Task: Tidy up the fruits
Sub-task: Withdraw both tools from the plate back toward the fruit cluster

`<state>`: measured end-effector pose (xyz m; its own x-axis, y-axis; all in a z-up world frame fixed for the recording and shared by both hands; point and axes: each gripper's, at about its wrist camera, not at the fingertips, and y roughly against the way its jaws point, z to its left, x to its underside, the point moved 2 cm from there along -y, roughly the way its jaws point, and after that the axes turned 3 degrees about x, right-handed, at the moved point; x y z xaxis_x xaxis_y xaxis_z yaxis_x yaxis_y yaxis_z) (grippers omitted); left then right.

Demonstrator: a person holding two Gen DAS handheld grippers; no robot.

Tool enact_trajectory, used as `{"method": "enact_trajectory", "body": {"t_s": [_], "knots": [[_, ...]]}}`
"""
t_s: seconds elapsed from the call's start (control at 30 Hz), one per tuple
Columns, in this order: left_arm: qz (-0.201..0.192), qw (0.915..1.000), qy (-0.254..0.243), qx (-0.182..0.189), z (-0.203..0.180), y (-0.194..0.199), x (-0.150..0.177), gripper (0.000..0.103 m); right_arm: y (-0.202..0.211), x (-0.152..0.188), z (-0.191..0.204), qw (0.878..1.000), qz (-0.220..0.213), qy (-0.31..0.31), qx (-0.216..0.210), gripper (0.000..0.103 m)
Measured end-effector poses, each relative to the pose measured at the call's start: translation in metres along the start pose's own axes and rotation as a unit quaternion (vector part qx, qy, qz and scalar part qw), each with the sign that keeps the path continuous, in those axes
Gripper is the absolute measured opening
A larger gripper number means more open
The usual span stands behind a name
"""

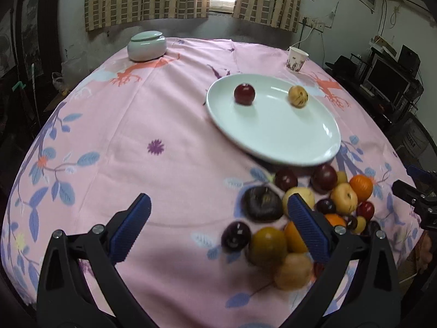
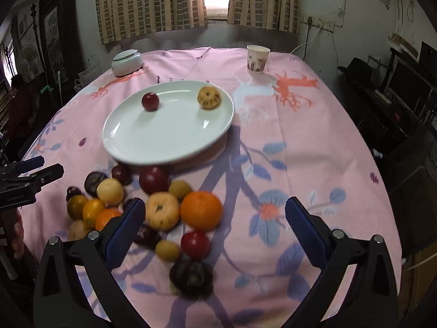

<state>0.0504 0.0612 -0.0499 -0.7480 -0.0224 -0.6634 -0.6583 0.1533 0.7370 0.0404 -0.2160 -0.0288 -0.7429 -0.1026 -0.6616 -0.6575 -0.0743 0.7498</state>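
Observation:
A white oval plate (image 1: 273, 134) (image 2: 164, 139) holds a dark red fruit (image 1: 244, 94) (image 2: 150, 101) and a ribbed yellow fruit (image 1: 298, 96) (image 2: 209, 97). In front of the plate lies a pile of several fruits (image 1: 300, 218) (image 2: 142, 207): dark purple, yellow and red ones and an orange (image 2: 201, 210). My left gripper (image 1: 218, 213) is open and empty above the cloth, its right finger over the pile's left side. My right gripper (image 2: 214, 218) is open and empty, with the orange and a red fruit (image 2: 195, 244) between its fingers.
The table has a pink patterned cloth (image 1: 136, 125). A lidded pale green jar (image 1: 147, 46) (image 2: 127, 62) stands at the far left, a paper cup (image 1: 297, 59) (image 2: 257, 59) at the far right. Shelves with electronics stand to the right of the table.

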Motion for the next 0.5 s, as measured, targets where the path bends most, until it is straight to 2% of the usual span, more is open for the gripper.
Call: {"method": "enact_trajectory", "body": {"t_s": [0.1,0.2,0.3,0.5], "knots": [[0.007,0.9998,-0.006,-0.020,0.006,0.006,0.020,0.101,0.006,0.026,0.006,1.000,0.022,0.014,0.006,0.102],[0.011,0.9998,-0.001,-0.018,0.009,0.009,0.032,0.101,0.000,0.044,0.012,0.999,0.041,0.021,0.003,0.102],[0.015,0.9997,-0.002,-0.020,0.009,0.009,0.038,0.101,-0.008,0.055,0.018,0.998,0.051,0.014,-0.018,0.102],[0.026,0.9992,-0.006,-0.030,0.009,0.009,0.048,0.101,-0.018,0.064,0.023,0.998,0.063,0.023,-0.010,0.101]]}}
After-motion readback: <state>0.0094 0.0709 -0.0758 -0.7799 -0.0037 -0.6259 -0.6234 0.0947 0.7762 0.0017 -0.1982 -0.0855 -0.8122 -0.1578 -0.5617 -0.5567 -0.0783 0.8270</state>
